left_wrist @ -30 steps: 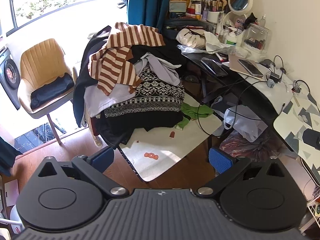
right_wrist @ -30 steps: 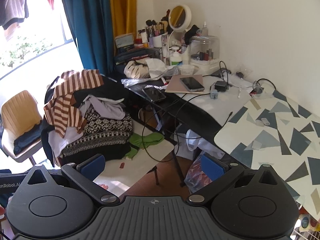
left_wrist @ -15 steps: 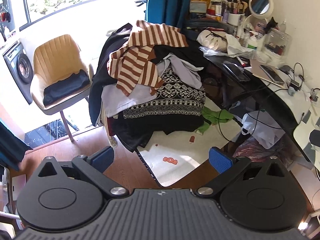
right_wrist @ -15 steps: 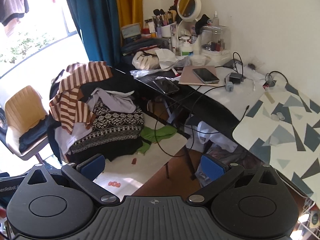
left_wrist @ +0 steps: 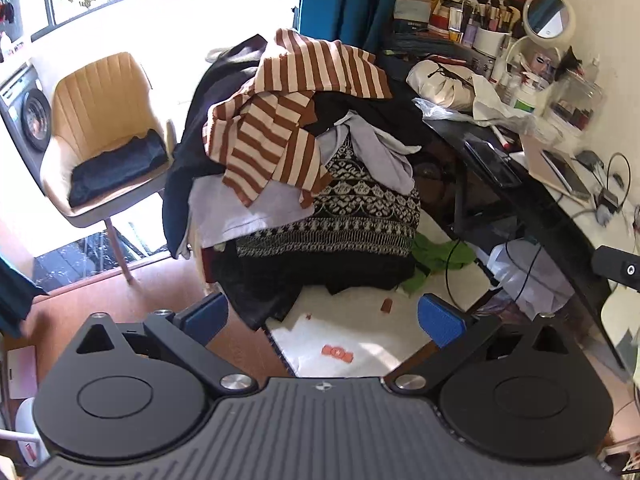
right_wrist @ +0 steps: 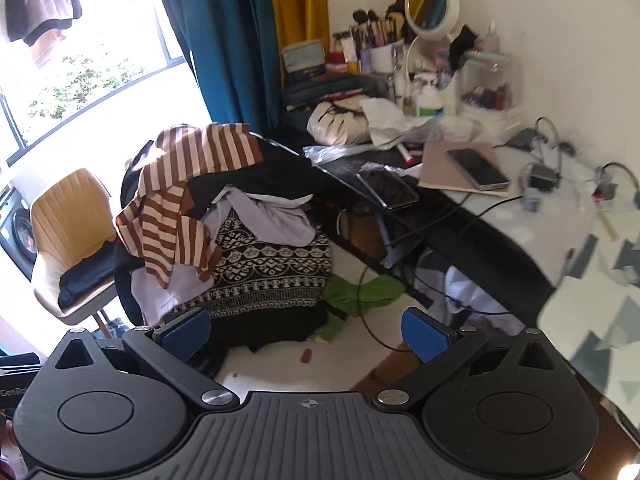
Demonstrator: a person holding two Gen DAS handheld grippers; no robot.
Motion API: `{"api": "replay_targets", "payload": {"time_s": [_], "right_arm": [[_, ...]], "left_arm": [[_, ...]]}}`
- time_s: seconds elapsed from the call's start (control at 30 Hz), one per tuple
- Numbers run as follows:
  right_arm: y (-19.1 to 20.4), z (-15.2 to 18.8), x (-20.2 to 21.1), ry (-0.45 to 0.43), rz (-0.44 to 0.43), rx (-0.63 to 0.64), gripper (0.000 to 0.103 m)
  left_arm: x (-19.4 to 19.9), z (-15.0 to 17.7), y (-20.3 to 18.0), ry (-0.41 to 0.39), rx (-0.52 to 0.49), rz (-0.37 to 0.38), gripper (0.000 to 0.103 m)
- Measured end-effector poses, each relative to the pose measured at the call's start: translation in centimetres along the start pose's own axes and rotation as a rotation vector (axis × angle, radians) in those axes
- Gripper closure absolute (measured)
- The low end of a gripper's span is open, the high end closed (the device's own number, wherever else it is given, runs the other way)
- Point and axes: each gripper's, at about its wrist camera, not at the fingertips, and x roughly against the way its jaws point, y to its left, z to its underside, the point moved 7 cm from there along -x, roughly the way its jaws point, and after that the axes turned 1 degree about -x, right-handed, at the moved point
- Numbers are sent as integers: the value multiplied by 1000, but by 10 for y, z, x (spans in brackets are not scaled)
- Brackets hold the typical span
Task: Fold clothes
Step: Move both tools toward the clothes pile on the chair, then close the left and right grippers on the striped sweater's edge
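A heap of clothes sits on a low white table (left_wrist: 344, 340). On top lies a brown-and-cream striped top (left_wrist: 280, 120), which also shows in the right wrist view (right_wrist: 180, 200). Under it are a grey garment (left_wrist: 376, 152), a black-and-white patterned knit (left_wrist: 352, 212) and black clothes (left_wrist: 280, 280). A green garment (left_wrist: 436, 252) lies at the heap's right foot. My left gripper (left_wrist: 322, 318) is open and empty, well short of the heap. My right gripper (right_wrist: 306, 328) is open and empty, also short of it.
A tan chair (left_wrist: 96, 128) with a dark folded cloth stands left by the window. A cluttered black desk (right_wrist: 460, 216) with a phone, cables, cosmetics and a round mirror (right_wrist: 430, 10) runs along the right. A patterned tabletop (right_wrist: 600, 304) is near right. Small orange bits (left_wrist: 338, 354) lie on the white table.
Both grippers have moved closer to the heap and swung left. The clothes have not moved. Both grippers stay open.
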Motion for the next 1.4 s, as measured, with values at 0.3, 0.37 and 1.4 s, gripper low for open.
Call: {"api": "replay_targets", "payload": {"time_s": [0.3,0.37,1.4], "right_arm": [[24,-55,-77,-16,-64,50,1],[28,-66,-93,-10,-97,27,1],[216,-130,-206,-250,150,-27,1]], "left_arm": [[-49,-67,6,-16,3,25,0],[-60,-76,10,-4,32,62,0],[-182,-218,253,-87,21,298,0]]}}
